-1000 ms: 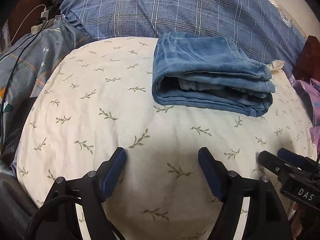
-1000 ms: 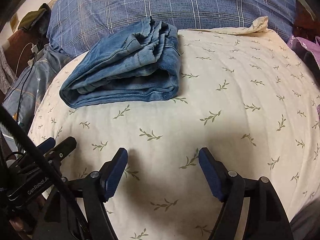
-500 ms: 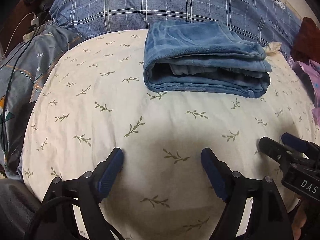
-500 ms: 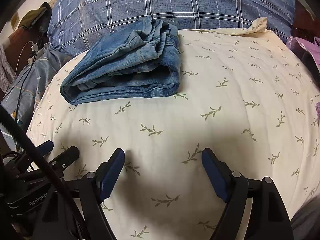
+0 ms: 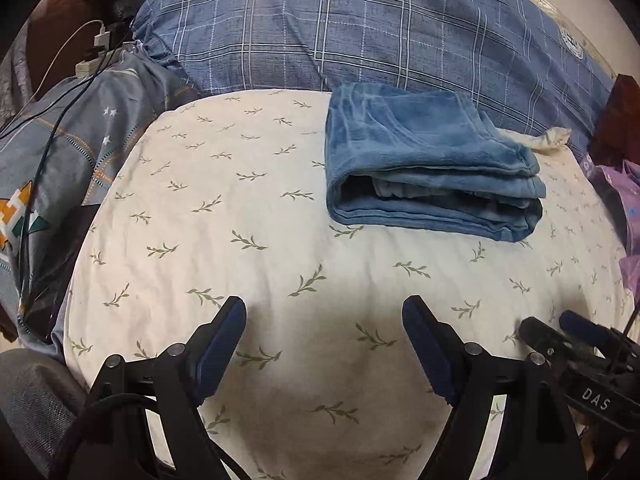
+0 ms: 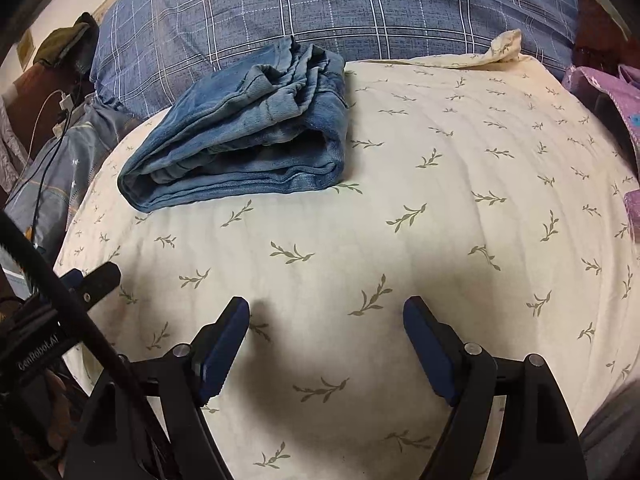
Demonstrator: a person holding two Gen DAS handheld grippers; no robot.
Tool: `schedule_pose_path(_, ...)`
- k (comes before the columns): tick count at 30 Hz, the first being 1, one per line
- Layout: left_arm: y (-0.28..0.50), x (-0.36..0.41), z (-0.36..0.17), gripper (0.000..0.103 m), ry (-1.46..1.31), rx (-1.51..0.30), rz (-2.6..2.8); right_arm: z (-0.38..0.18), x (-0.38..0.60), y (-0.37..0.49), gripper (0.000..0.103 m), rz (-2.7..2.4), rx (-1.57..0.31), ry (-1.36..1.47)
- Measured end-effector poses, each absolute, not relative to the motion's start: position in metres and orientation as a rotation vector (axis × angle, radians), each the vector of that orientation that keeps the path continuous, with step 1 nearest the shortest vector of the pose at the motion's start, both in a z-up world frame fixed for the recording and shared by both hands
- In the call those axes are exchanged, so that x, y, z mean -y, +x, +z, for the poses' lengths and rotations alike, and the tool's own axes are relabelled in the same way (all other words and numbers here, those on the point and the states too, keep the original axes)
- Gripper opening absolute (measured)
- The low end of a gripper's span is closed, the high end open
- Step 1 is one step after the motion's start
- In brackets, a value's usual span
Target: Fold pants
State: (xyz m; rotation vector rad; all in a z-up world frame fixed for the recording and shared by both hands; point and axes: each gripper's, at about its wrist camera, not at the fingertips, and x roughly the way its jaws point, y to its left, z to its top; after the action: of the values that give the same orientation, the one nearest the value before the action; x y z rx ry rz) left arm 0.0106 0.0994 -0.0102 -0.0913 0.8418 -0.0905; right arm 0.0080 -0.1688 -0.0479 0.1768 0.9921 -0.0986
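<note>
Blue denim pants (image 5: 432,172), folded into a thick multi-layer bundle, sit ahead of both sets of jaws on the cream leaf-print quilted cover (image 5: 240,216), well apart from either. Left gripper (image 5: 324,320) jaws wide, holding nothing; right gripper (image 6: 326,320) same, wide and empty. From the left gripper the bundle is ahead-right, from the right gripper ahead-left. Fold looks done, I'd judge. Risk: top layers bulge loosely at the open edge, so a nudge or a one-layer grab could unroll the stack; the soft cover may let it slump toward the blue plaid pillow (image 5: 360,40) behind
</note>
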Motion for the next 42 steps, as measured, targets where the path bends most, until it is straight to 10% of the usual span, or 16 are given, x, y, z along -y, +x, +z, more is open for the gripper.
schedule_pose_path(42,-0.026,-0.1,0.026,0.081,-0.044,-0.676,-0.1,0.014,0.153,-0.025,0.08,-0.177,-0.908,0.152)
